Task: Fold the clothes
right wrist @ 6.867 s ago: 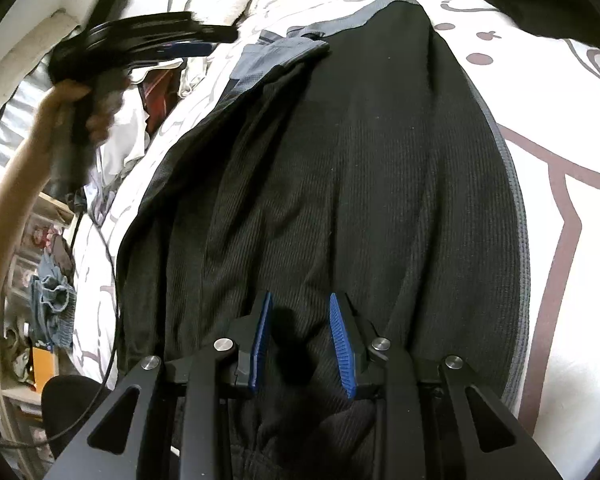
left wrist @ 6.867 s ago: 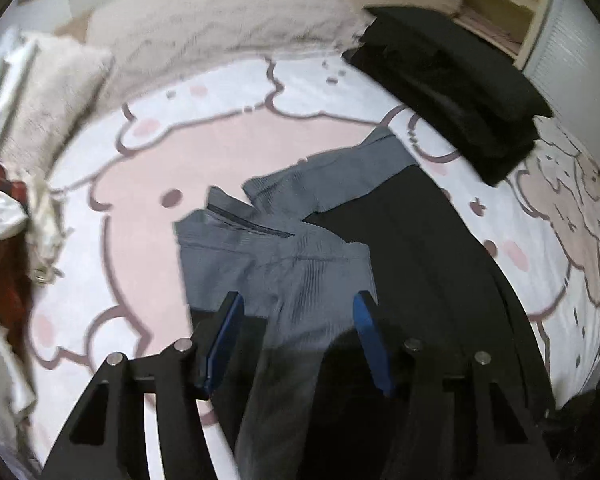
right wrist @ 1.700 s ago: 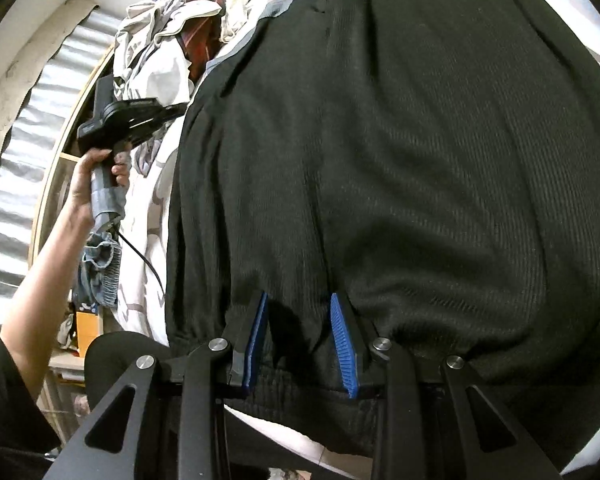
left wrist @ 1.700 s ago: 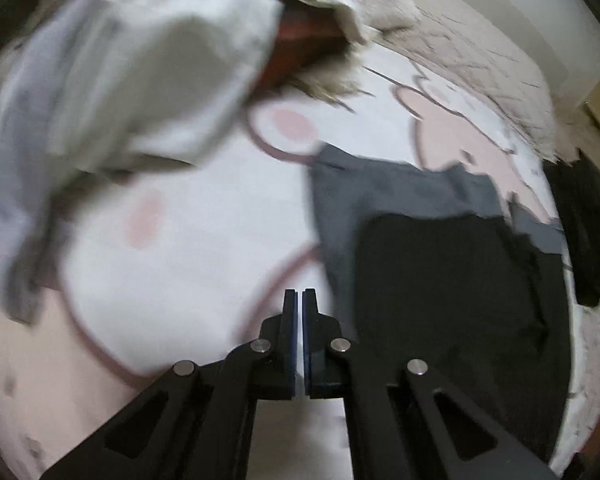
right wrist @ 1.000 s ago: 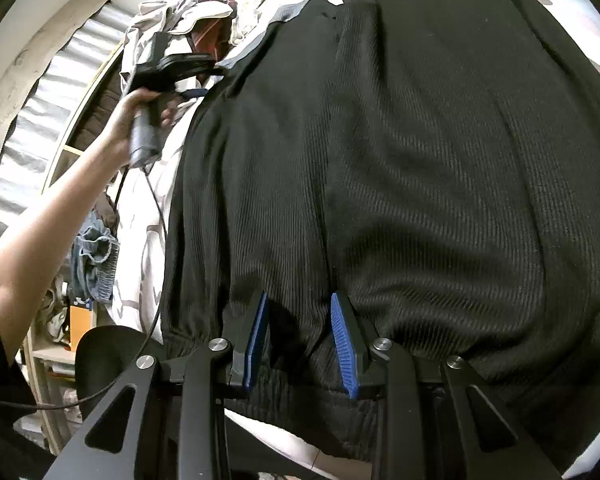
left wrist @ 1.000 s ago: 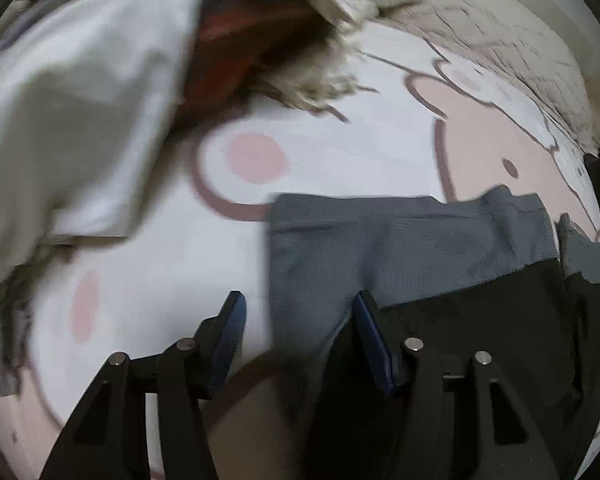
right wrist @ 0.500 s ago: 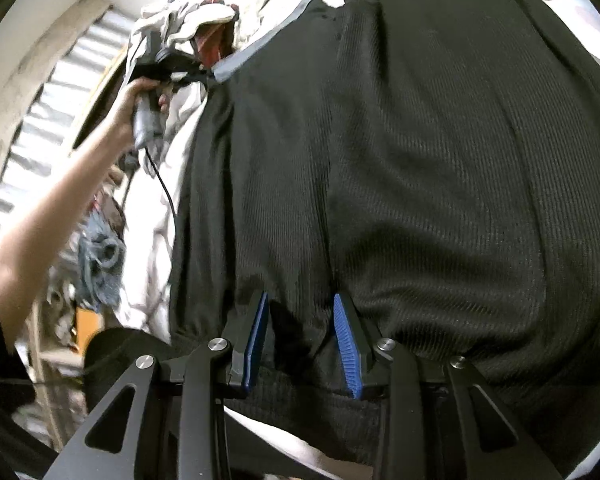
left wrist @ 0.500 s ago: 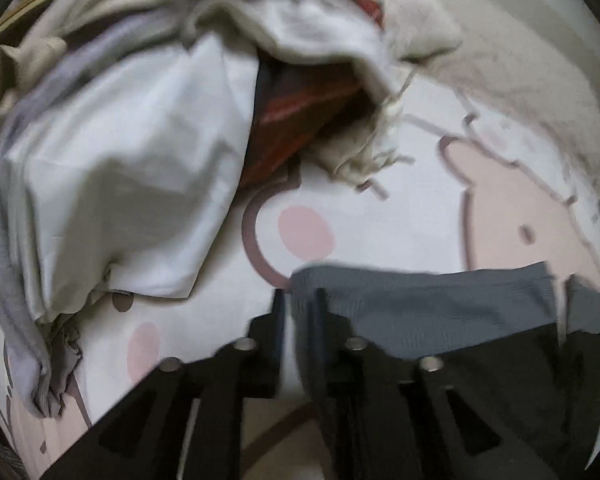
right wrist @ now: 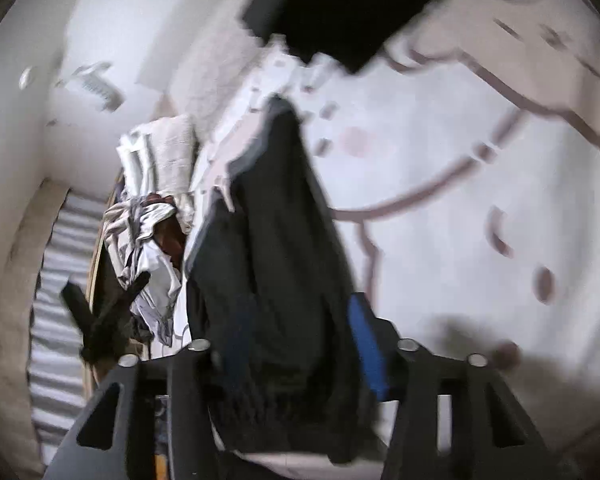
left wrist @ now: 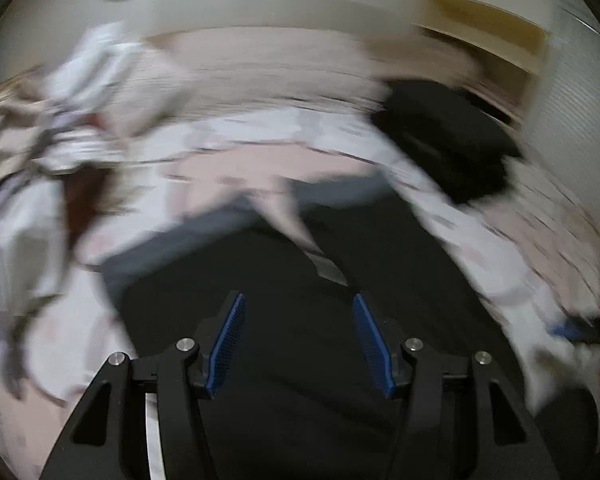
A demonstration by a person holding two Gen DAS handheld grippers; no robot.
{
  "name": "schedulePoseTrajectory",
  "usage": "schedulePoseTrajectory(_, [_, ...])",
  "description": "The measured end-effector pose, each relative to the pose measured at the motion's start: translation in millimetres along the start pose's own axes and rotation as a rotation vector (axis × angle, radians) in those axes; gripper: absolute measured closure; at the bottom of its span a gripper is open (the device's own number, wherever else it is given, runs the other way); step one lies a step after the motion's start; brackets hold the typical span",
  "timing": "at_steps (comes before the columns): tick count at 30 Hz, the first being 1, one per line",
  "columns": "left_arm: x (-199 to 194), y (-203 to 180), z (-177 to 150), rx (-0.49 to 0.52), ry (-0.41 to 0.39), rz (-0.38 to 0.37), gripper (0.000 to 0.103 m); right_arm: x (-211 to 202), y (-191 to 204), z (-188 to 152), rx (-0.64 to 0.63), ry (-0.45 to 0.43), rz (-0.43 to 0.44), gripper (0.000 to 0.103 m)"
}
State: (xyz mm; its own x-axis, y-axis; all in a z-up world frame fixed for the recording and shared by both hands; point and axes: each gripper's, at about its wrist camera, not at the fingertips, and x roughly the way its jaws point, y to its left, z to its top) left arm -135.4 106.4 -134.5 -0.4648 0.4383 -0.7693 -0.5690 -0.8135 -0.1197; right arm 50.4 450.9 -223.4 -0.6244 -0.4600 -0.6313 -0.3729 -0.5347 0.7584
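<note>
Left gripper (left wrist: 298,340): I see it angled down over the trousers (left wrist: 300,360), its 2 blue pads (left wrist: 228,340) spread apart. The jaws have just been opening, and nothing sits between them; the dark cloth lies beneath them, not pinched. I read this one as released.

Right gripper (right wrist: 296,344): it points downward along the bed, with a bunched fold of the trousers (right wrist: 276,280) running up through the jaws. 1 blue pad (right wrist: 366,344) shows on the right of the cloth; the other is lost behind it. The jaws have just been opening, with the cloth between them. From this blurred view I cannot tell whether the pads press on it or only stand beside it.

Trousers: dark ribbed fabric with grey trim (left wrist: 188,232), lying on the sheet (right wrist: 460,208). In the left wrist view the 2 legs spread away from the gripper in a V, with a strip of sheet showing between them. In the right wrist view the fabric stands up as a narrow gathered ridge.

Sheet: white, printed with pink cartoon outlines, covering the bed.

Black stack (left wrist: 444,140): folded dark clothes at the far right of the bed, well apart from the trousers.

Laundry heap (right wrist: 148,232): white, striped and red garments piled at the far left edge of the bed.

Sharpness: both views are smeared, the left one worst.
</note>
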Motion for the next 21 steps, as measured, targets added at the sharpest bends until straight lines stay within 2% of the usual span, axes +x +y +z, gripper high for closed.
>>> schedulePoseTrajectory(3, [16.3, -55.7, -25.3, 0.029, 0.052, -0.123, 0.047, 6.7, -17.4, -12.1, 0.047, 0.084, 0.006, 0.059])
schedulePoseTrajectory(6, [41.0, -99.2, -48.9, 0.050, 0.109, -0.190, 0.047, 23.1, -25.1, -28.0, 0.066, 0.153, -0.016, 0.061])
schedulePoseTrajectory(10, [67.2, -116.9, -66.1, 0.018, 0.160, -0.208, 0.047, 42.9, -29.1, -39.7, 0.054, 0.215, -0.094, 0.067])
schedulePoseTrajectory(13, [78.1, -118.9, -81.7, 0.016, 0.200, -0.165, 0.047, 56.4, -22.7, -41.6, -0.002, 0.257, -0.162, 0.070])
schedulePoseTrajectory(15, [81.6, -116.0, -89.0, 0.034, 0.209, -0.126, 0.047, 62.7, -15.2, -43.1, -0.061, 0.272, -0.214, 0.079])
schedulePoseTrajectory(17, [77.4, -113.3, -91.4, 0.057, 0.200, -0.102, 0.047, 66.9, -5.0, -43.3, -0.117, 0.268, -0.220, 0.094])
schedulePoseTrajectory(21, [60.7, -100.8, -87.8, 0.022, 0.182, -0.098, 0.047, 69.8, 26.8, -47.8, -0.247, 0.221, -0.192, 0.097])
